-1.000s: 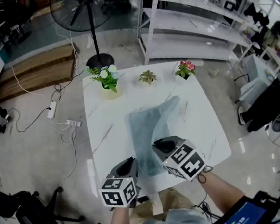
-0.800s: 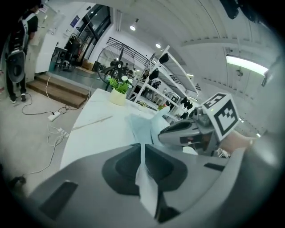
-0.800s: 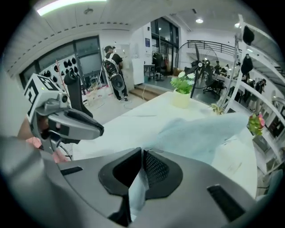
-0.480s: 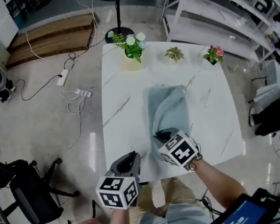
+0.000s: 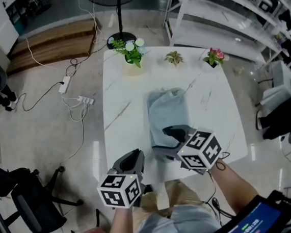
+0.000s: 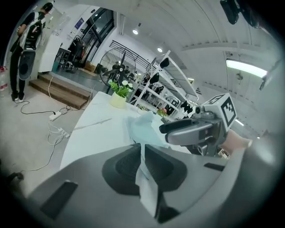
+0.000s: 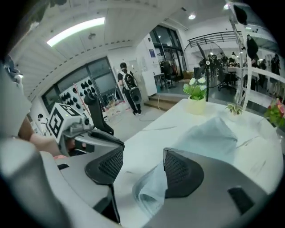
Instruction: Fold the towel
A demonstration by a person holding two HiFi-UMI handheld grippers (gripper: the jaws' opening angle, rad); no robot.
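Note:
A light blue towel [image 5: 168, 111] lies doubled over in a strip on the white table [image 5: 120, 98]. My left gripper [image 5: 135, 158] is at the table's near edge, shut on the towel's near corner, and the cloth [image 6: 143, 167] shows pinched between its jaws [image 6: 143, 149]. My right gripper [image 5: 169, 137] hovers over the towel's near end. Its jaws have just been opening and now stand wide apart [image 7: 142, 156]. A loose fold of towel [image 7: 153, 189] lies between them and the pads do not press on it.
Three potted plants [image 5: 131, 50] [image 5: 174, 58] [image 5: 212, 57] line the table's far edge. A fan stand [image 5: 120, 39] and metal shelves [image 5: 218, 19] are behind it. On the floor at the left are cables with a power strip [image 5: 80, 99] and an office chair [image 5: 31, 201].
The towel's far part, stretched out toward the back right a second ago, now lies folded over itself. The right gripper has let go, opened and drawn back toward me. The left gripper keeps its hold.

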